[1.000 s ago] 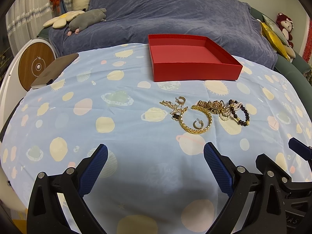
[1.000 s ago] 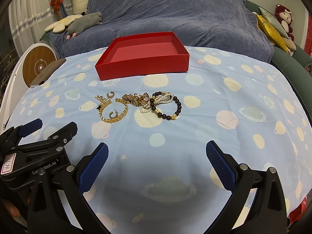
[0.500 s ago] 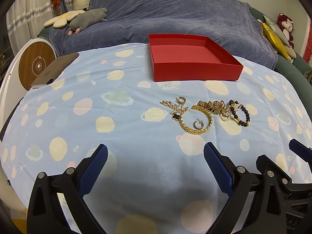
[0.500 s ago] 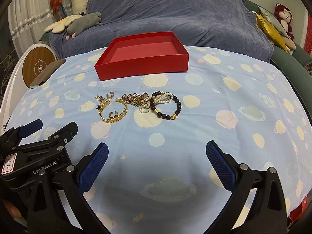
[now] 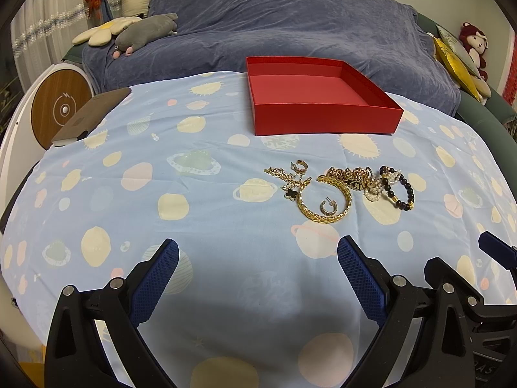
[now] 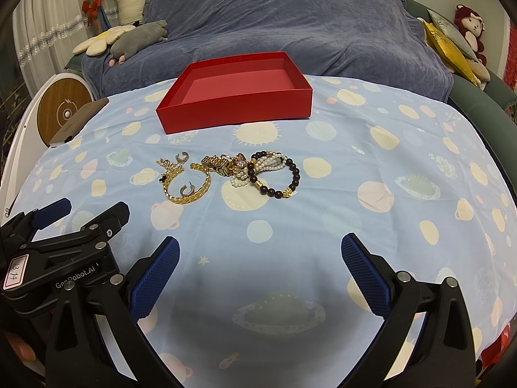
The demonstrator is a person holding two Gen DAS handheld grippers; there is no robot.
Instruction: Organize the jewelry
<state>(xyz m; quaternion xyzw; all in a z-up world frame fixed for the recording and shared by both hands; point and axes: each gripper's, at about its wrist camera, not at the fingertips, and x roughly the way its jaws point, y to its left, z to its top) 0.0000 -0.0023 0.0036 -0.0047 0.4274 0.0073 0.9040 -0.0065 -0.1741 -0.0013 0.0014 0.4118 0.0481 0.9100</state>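
A home living room, by the look of it; the landmark is a long sofa point(image 5: 290, 22) draped in a blue-grey throw, curving behind a table spread with a pale blue planet-print cloth point(image 5: 194, 194); on the sofa's left end lie a flower-shaped cushion point(image 5: 103, 30) and a grey plush animal point(image 5: 145, 29); at its right end sit yellow cushions point(image 6: 449, 45) and a red plush monkey point(image 6: 468, 29); left of the sofa hang sheer white curtains point(image 6: 45, 42) with a red bow.
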